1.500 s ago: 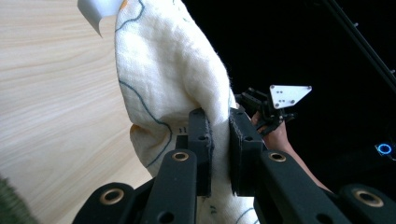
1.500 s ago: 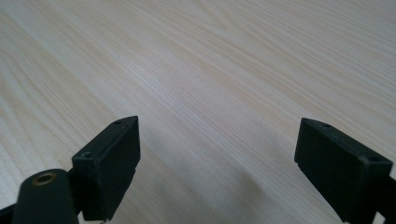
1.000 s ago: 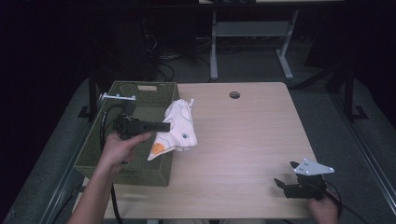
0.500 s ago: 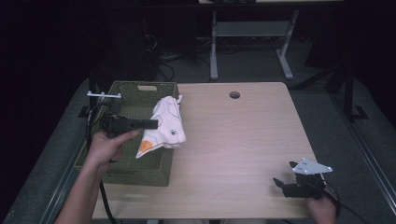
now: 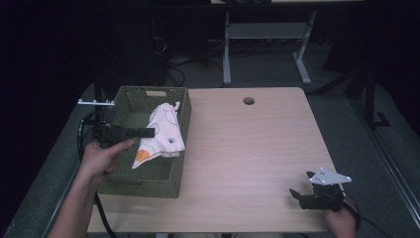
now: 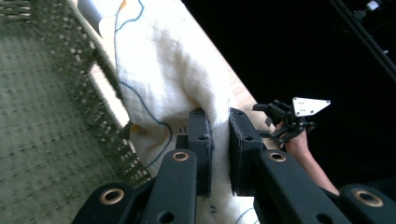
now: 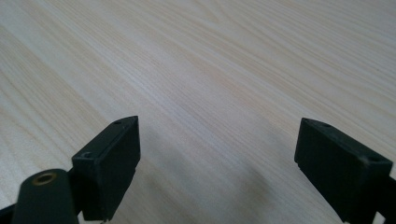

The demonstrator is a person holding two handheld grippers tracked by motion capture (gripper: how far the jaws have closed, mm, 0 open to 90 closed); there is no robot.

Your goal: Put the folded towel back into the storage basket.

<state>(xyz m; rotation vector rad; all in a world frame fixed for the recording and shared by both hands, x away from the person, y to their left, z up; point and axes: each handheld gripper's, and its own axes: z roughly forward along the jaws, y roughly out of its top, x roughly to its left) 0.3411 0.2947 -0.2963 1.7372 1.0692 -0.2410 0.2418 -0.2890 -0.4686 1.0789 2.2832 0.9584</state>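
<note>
While the left tongs stay clamped on the white cloth, the cloth now hangs over the green basket rather than beside it.

Since the earlier frames the left hand has drawn back toward the tabletop's left edge, carrying the cloth from the basket's right wall to above its interior; the right tongs remain parked near the front right corner of the tabletop. High view: cloth draped from the jaws, its orange patch lowest, inside the basket's outline. Left gripper view: jaws nearly closed with a fold of cloth pinched between them, basket weave close behind, right tongs far off. Right gripper view: jaws spread wide, holding nothing, over bare wood.
</note>
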